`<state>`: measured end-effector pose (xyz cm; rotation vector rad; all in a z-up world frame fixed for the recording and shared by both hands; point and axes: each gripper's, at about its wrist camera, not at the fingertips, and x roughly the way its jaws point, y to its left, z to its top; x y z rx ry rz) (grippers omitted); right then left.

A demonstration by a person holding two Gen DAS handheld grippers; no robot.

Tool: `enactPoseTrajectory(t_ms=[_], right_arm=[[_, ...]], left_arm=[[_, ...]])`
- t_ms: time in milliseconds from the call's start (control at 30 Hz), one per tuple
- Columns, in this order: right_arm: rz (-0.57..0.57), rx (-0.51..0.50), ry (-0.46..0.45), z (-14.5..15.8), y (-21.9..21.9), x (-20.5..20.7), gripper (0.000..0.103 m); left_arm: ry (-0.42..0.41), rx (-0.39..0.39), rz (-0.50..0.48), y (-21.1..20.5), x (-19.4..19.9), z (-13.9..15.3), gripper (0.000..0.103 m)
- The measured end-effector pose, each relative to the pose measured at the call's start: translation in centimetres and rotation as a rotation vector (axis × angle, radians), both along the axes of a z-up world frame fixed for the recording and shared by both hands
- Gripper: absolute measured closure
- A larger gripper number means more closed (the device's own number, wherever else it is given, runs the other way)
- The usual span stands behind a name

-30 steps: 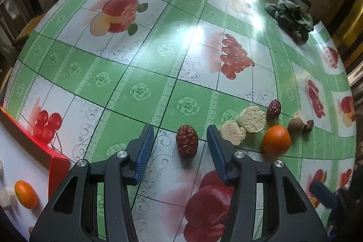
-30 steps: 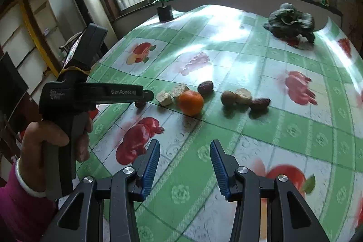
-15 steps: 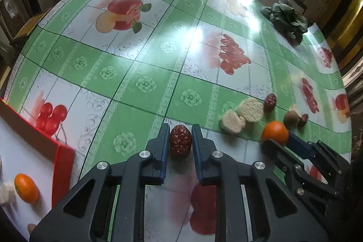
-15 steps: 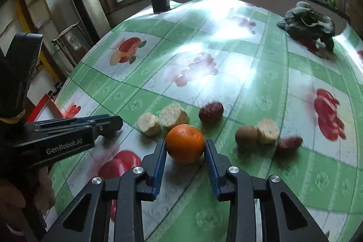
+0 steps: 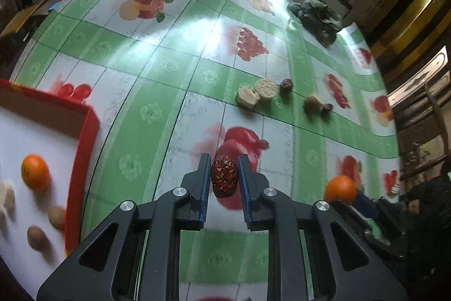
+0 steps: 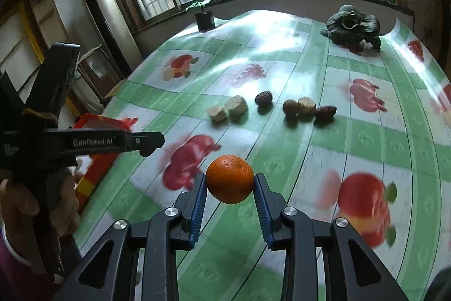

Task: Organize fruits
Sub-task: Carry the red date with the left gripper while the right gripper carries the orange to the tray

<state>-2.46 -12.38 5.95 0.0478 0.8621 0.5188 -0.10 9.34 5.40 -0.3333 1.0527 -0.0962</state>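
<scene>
The left tongs [image 5: 224, 179] are clenched on a wrinkled red jujube [image 5: 224, 176], gripped by its sides and held clear above the bench [image 5: 157, 81], over a printed red fruit on the green-and-white checked cloth. The right tongs [image 6: 229, 189] are clenched on a mandarin orange [image 6: 230, 178], likewise lifted off the surface, with the blue pads pressing its widest part so that the round fruit does not slip out.

Near the bench's left edge, seen from the left wrist camera, sits a red-walled box [image 5: 84, 148] with a white floor. It already holds another mandarin [image 5: 35, 172], two small brown fruits [image 5: 38, 238] and something pale at the far left, too blurred to name. Judging by that, the box is the collecting place, and both held fruits are probably headed there.

Still lying in a loose row toward the bench's right side are two pale cut rounds [image 6: 227, 109] touching each other, a dark jujube [image 6: 264, 98] just beside them, then a brown fruit [image 6: 290, 107], a pale piece [image 6: 306, 105] and another dark jujube [image 6: 325, 112] close together. These appear not yet sorted. A dark leafy vegetable [image 6: 352, 26] rests near the far right corner, and a potted plant [image 6: 205, 19] stands at the far edge below the windows.
</scene>
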Motion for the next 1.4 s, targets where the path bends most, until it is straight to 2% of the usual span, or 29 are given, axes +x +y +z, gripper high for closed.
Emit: enactPoseTrajectory(t_ms=[167,367,567,833,1067,1200,1400], right_arm=[[0.017,0.013,-0.016,0.8,0.8,-2.5,0.07],[0.046,0.012,-0.027,1.6,2.5,-4.2,0.07],[0.099,-0.003,-0.046,2.3,5.3,-5.5,0.07],[0.203,-0.001,-0.055,3.1,10.4,-6.4,0.07],[0.28,0.006,-0.046,3.4,15.3,-6.7,0.07],[0.327,0.006,-0.042,3.0,18.1,-6.5,0.07],[0.389,-0.01,-0.015,1.9,22.6,-5.1,0.07]], left_arm=[[-0.053,0.045,0.004,0.5,-3.1,1.9,0.085],[-0.109,0.154,0.027,1.9,-6.2,2.9,0.085],[-0.151,0.235,0.099,5.3,-8.9,3.3,0.085],[-0.145,0.255,0.211,11.0,-11.9,2.9,0.085],[-0.138,0.311,0.296,15.4,-14.7,2.4,0.085],[-0.116,0.329,0.299,16.9,-15.3,1.4,0.085],[-0.084,0.303,0.253,17.2,-15.3,-0.1,0.085]])
